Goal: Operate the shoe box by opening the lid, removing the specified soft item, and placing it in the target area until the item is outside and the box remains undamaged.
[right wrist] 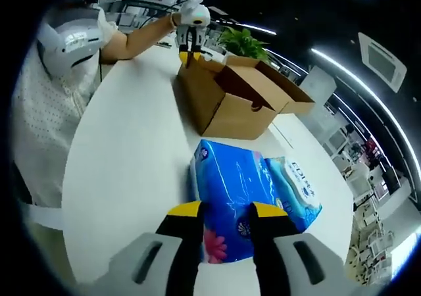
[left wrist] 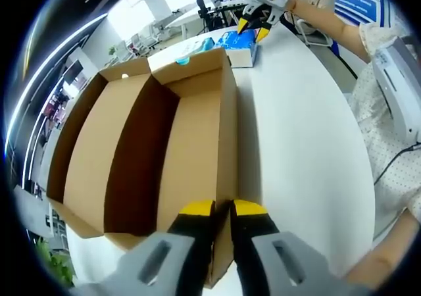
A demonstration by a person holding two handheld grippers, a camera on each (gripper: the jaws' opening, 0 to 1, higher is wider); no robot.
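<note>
Left gripper (left wrist: 222,212), bottom centre of left gripper view: yellow-tipped fingers (left wrist: 195,210) nearly together, clamped on near wall of open cardboard shoe box (left wrist: 141,151). Box interior bare.

Right gripper (right wrist: 225,212), bottom centre of right gripper view: fingers (right wrist: 186,212) part-spread, astride blue tissue pack (right wrist: 231,194), touching its wrapper; firm pinch cannot be confirmed. Pack lies on white table (right wrist: 131,164), outside box, beside second, lighter blue pack (right wrist: 296,189). Box sits upper centre of that view.
</note>
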